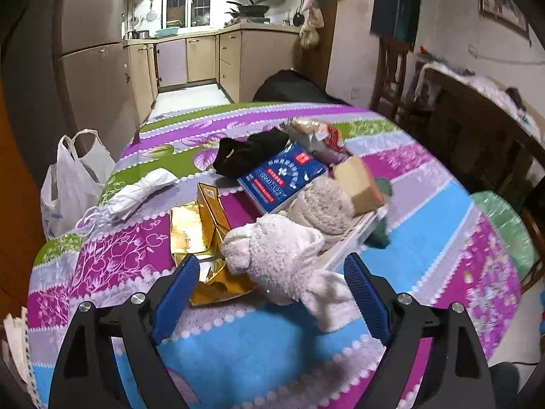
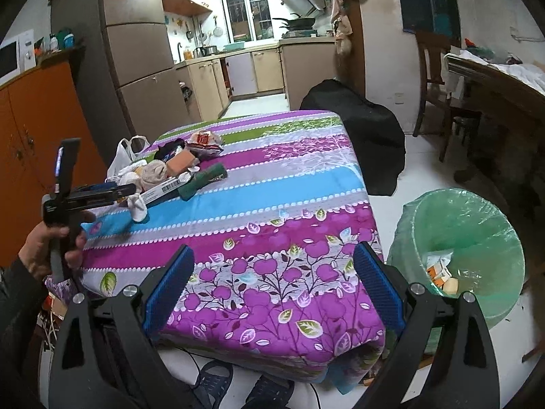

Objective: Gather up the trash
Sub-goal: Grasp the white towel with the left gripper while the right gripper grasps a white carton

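Trash: a torn gold wrapper (image 1: 201, 235), a blue box (image 1: 284, 177), a crumpled snack bag (image 1: 316, 133) and a tan block (image 1: 357, 184) lie heaped among socks at the far left of the counter (image 2: 289, 184).
Socks: 1 white fluffy sock (image 1: 279, 259) lies just ahead of the left gripper, a beige one (image 1: 323, 204) behind it, a black one (image 1: 248, 153) farther back, a green one (image 2: 204, 177) at the heap's edge.
Left gripper (image 1: 272, 293): fingers wide apart, holding nothing; the white sock's toe lies between the tips, the pads not pressing it.
Right gripper (image 2: 272, 286): fingers spread wide and empty, over the near corner of the counter.
Bin (image 2: 494, 238): green-lined, on the floor right of the counter, with scraps (image 2: 439, 272) inside.
Bag: a white plastic bag (image 1: 71, 184) stands beside the counter's left edge.
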A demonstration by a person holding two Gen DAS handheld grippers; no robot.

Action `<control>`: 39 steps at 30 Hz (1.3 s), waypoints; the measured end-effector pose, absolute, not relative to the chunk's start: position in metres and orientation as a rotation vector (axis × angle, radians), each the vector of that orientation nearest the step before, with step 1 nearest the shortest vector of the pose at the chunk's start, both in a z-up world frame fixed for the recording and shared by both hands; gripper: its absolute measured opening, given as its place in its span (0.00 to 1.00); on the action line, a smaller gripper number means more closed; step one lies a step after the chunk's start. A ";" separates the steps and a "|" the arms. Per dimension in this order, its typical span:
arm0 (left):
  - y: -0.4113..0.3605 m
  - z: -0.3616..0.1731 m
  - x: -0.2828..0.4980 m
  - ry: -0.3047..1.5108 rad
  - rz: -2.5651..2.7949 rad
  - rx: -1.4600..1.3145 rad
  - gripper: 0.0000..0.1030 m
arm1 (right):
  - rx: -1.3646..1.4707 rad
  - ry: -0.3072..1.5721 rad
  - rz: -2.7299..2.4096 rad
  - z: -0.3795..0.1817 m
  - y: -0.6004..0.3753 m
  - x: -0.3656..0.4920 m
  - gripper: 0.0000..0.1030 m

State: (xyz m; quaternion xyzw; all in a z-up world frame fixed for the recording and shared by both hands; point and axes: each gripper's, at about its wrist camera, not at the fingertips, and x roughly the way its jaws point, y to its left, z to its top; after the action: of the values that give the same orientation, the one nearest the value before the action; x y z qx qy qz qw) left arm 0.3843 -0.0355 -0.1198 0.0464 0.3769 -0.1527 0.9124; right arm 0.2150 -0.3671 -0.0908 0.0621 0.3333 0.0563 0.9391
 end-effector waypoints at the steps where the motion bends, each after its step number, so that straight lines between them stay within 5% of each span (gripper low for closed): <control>1: -0.037 -0.123 0.387 0.783 -0.306 0.104 0.76 | 0.125 0.683 0.116 -0.091 -0.366 0.216 0.88; 3: -0.036 -0.128 0.390 0.812 -0.314 0.080 0.44 | 0.120 0.687 0.126 -0.091 -0.367 0.215 0.88; 6: -0.033 -0.129 0.385 0.794 -0.313 0.069 0.35 | 0.109 0.688 0.162 -0.088 -0.357 0.221 0.88; 14: 0.009 -0.106 0.343 0.712 -0.293 -0.055 0.34 | 0.333 0.760 0.423 -0.097 -0.317 0.272 0.53; 22: 0.036 -0.093 0.323 0.692 -0.300 -0.121 0.34 | 0.672 0.940 0.522 -0.151 -0.246 0.383 0.53; 31: 0.035 -0.096 0.321 0.709 -0.355 -0.147 0.35 | 0.815 0.941 0.368 -0.168 -0.238 0.420 0.44; 35: 0.031 -0.102 0.324 0.720 -0.365 -0.159 0.35 | 0.832 0.947 0.355 -0.177 -0.239 0.425 0.28; 39: 0.033 -0.104 0.325 0.724 -0.360 -0.175 0.35 | 0.696 0.891 0.373 -0.159 -0.237 0.417 0.23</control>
State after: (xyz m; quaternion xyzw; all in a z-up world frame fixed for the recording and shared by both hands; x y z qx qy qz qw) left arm 0.3251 0.0334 -0.1040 -0.0849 0.3519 -0.1747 0.9156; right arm 0.4166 -0.2372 -0.1592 0.3278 0.4196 0.1759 0.8280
